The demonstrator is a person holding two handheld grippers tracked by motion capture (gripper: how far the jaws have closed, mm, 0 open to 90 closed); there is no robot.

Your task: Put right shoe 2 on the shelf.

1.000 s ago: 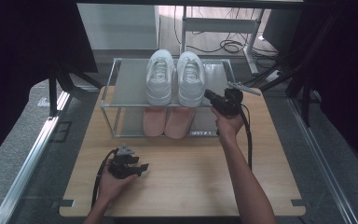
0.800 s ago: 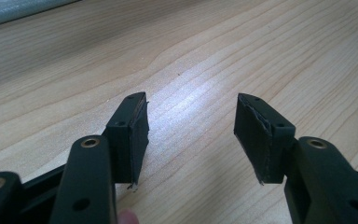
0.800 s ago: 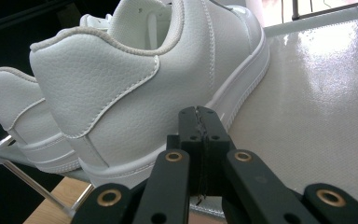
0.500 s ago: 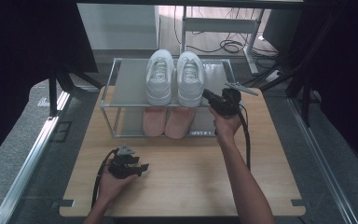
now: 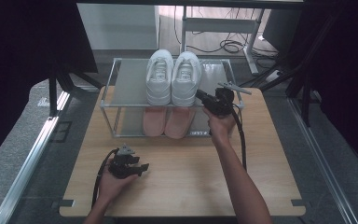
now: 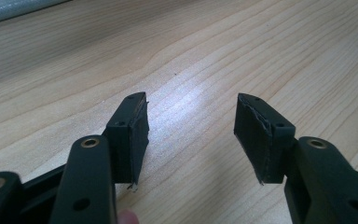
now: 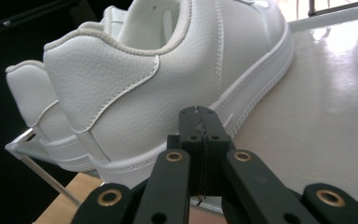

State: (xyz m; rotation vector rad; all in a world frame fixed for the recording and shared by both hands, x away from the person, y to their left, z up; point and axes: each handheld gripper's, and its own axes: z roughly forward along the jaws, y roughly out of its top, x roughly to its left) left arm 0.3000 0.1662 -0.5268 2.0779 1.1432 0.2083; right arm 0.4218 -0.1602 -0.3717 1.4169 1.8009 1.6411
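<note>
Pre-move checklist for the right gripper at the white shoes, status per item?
1. Right gripper jaws shut, nothing between: ok.
2. Its tip at the heel side of the right-hand white shoe; contact: cannot tell.
3. White pair side by side on the rack's top shelf: ok.
4. Pink shoes on the lower shelf, out of the way: ok.
5. Left gripper open, empty, over bare table: ok.

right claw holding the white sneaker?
No: in the right gripper view the right claw is shut with nothing between its jaws, its tips just short of the white sneaker.
</note>
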